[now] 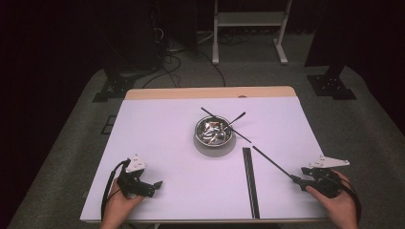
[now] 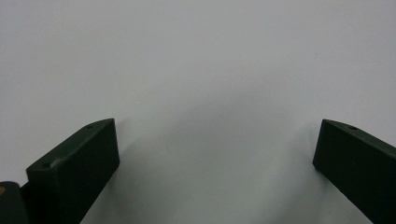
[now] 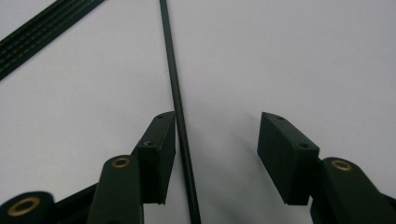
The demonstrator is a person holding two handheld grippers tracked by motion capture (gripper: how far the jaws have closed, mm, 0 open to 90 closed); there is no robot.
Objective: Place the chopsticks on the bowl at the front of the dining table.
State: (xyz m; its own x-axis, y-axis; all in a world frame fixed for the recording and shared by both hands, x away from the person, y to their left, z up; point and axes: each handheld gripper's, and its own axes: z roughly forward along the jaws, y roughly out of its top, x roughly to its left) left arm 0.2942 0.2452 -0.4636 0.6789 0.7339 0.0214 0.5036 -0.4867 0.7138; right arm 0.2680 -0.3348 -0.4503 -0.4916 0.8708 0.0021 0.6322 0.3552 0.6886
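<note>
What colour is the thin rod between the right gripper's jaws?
Black; the rod shows best in the right gripper view.

bowl (image 1: 214, 132) contents unclear, chopstick (image 3: 177, 102) cut off

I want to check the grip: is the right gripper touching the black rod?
Cannot tell: in the right gripper view the rod runs beside one finger of the open gripper.

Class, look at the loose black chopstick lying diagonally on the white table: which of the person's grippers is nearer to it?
Right. The right gripper has the chopstick between its open jaws, beside one jaw. The left gripper rests far across the table, open over bare surface.
</note>
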